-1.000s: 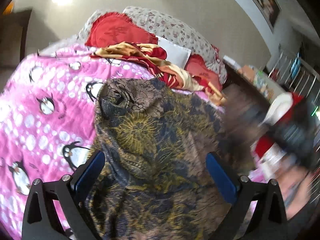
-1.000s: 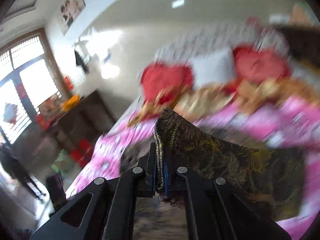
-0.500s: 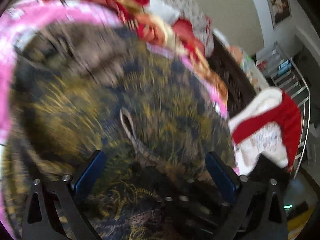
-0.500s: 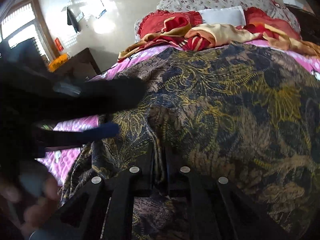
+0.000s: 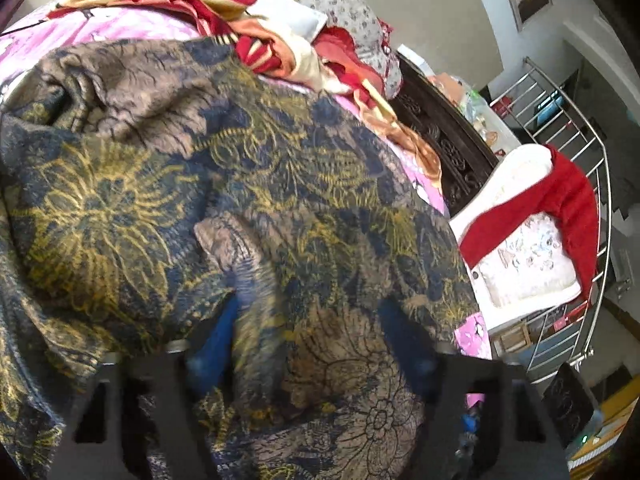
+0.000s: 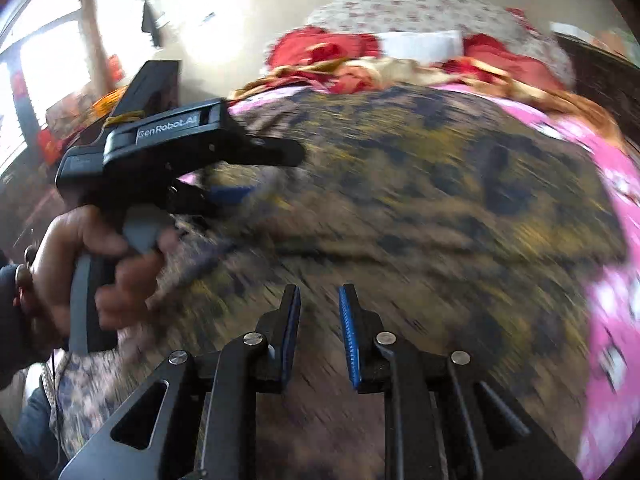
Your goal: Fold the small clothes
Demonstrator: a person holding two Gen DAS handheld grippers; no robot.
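A dark blue, gold and brown floral garment [image 5: 280,184] lies spread over the pink bedspread [image 5: 472,332]. My left gripper [image 5: 308,332] hangs low over its near part, blurred, jaws closing around a raised fold of the cloth [image 5: 240,248]; the pads do not clearly press on it. In the right wrist view the garment [image 6: 420,200] is motion-blurred. There my right gripper [image 6: 319,320] is just above it, jaws opening, with nothing between the blue pads. The left gripper [image 6: 272,176] appears at the left, held by a person's hand [image 6: 100,264].
A heap of red and gold clothes [image 5: 240,12] and pillows [image 6: 420,12] lies at the head of the bed. A dark carved cabinet [image 5: 448,140], a white and red item [image 5: 528,240] and a metal railing [image 5: 580,152] stand beyond the right edge of the bed.
My right gripper has let go of the garment's edge and parted its jaws, dropping lower. My left gripper has come down onto the garment, and its wide jaws have narrowed around a fold.
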